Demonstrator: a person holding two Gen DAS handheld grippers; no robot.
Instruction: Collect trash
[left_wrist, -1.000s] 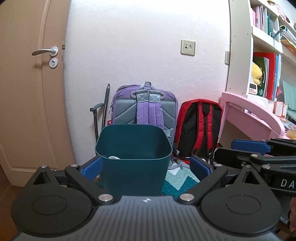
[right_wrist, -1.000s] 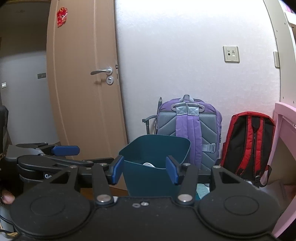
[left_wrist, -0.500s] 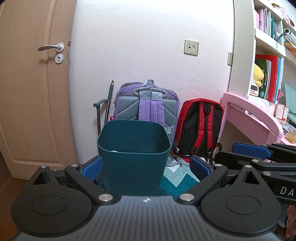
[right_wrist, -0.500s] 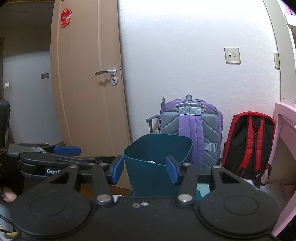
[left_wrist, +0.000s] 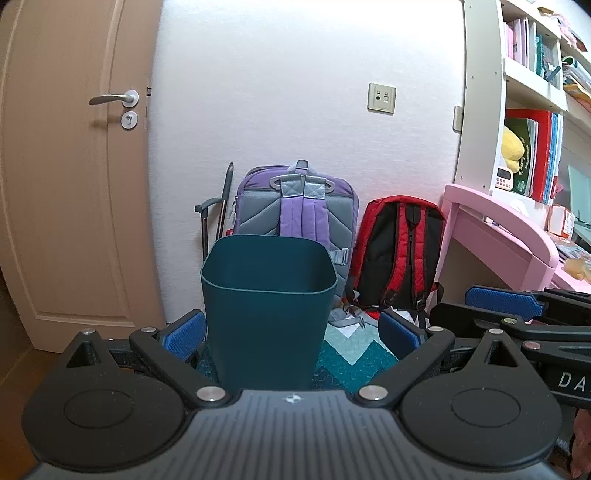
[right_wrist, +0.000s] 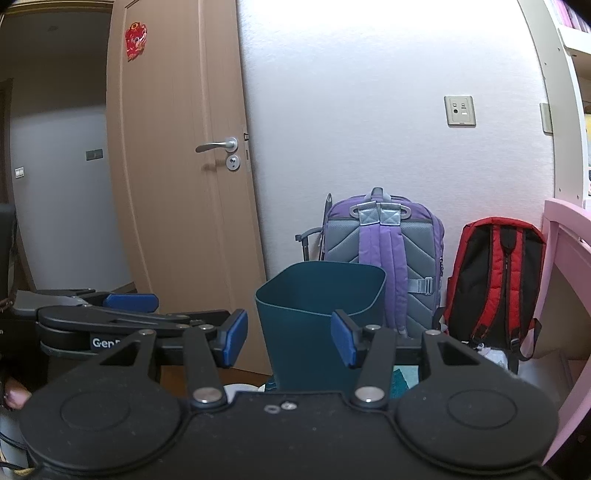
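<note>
A dark teal trash bin (left_wrist: 267, 306) stands on the floor just ahead, also in the right wrist view (right_wrist: 317, 317). Its inside is hidden from this low angle. My left gripper (left_wrist: 291, 332) is open and empty, its blue pads wide on either side of the bin's lower half. My right gripper (right_wrist: 288, 338) is open and empty, with the bin behind its pads. The right gripper shows at the right of the left wrist view (left_wrist: 517, 314); the left gripper shows at the left of the right wrist view (right_wrist: 129, 314).
A purple backpack (left_wrist: 299, 206) and a red backpack (left_wrist: 400, 251) lean on the wall behind the bin. A wooden door (left_wrist: 70, 177) is at the left. A pink desk (left_wrist: 502, 229) and bookshelf (left_wrist: 532, 110) are at the right. A teal mat (left_wrist: 354, 354) covers the floor.
Both grippers have lowered and drawn level with the bin, so its inside and the white item in it no longer show. Both stay open.
</note>
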